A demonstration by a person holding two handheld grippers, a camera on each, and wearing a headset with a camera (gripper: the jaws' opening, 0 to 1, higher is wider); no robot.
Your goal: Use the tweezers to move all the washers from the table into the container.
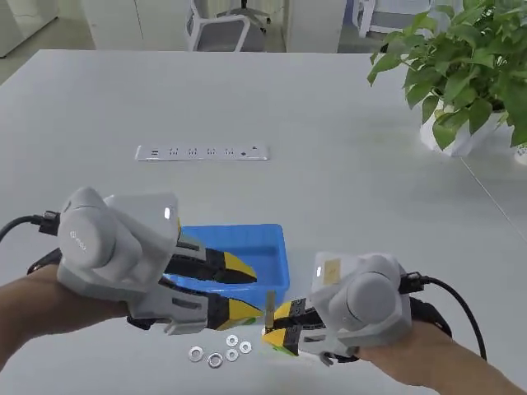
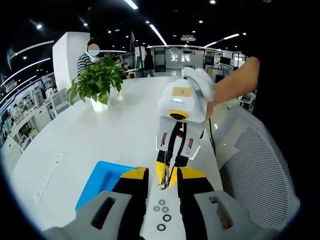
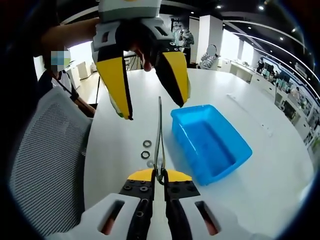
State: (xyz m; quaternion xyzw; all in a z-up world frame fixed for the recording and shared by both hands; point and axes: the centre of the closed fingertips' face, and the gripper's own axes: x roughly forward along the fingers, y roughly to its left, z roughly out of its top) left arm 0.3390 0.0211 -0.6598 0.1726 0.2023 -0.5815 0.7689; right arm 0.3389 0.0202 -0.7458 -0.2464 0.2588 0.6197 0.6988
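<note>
The right gripper (image 3: 160, 176) is clamped on thin metal tweezers (image 3: 159, 135), which reach toward the left gripper (image 2: 162, 176). That gripper's yellow-tipped jaws stand spread, holding nothing. Five small silver washers (image 1: 216, 360) lie by the white table's (image 1: 329, 123) near edge, just before the blue rectangular plastic container (image 3: 212, 145). Open tabletop stretches far beyond.

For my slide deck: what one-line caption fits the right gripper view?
Right gripper shut on tweezers beside washers and the blue container, left gripper open opposite.
</note>
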